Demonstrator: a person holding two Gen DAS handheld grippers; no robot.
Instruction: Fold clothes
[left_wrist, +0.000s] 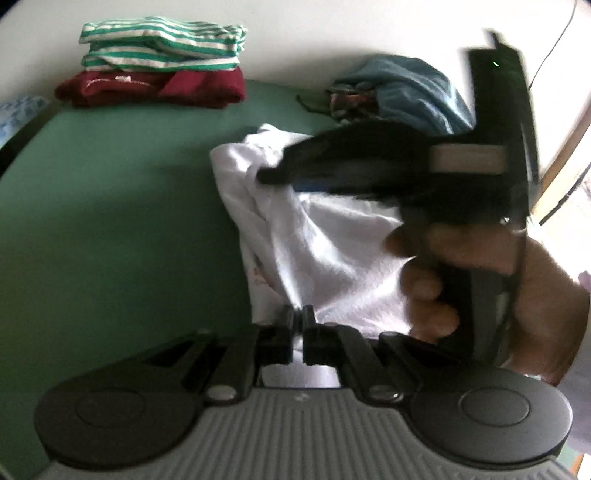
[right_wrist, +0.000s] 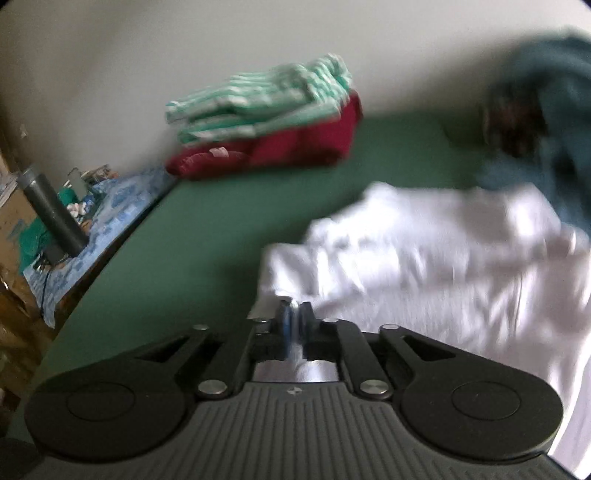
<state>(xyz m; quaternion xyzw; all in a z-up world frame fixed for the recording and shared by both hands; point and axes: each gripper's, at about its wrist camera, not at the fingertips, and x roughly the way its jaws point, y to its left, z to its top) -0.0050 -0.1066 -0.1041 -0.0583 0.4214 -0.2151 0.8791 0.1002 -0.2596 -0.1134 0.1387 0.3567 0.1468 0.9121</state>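
Observation:
A crumpled white garment (left_wrist: 332, 240) (right_wrist: 443, 258) lies on the green surface (left_wrist: 129, 203) (right_wrist: 221, 229). My left gripper (left_wrist: 298, 317) is shut on its near edge, with cloth pinched between the pads. My right gripper (left_wrist: 264, 176), held by a hand (left_wrist: 535, 288), reaches in from the right onto the garment's far bunched part. In the right wrist view the right gripper (right_wrist: 295, 314) has its jaws close together with a sliver of white fabric between them. Both views are blurred.
A folded green-and-white striped garment (left_wrist: 162, 44) (right_wrist: 258, 96) rests on a folded maroon one (left_wrist: 155, 86) (right_wrist: 295, 147) at the far left by the wall. A blue garment heap (left_wrist: 406, 92) (right_wrist: 546, 110) lies far right. A dark cylinder (right_wrist: 55, 214) stands beyond the left edge.

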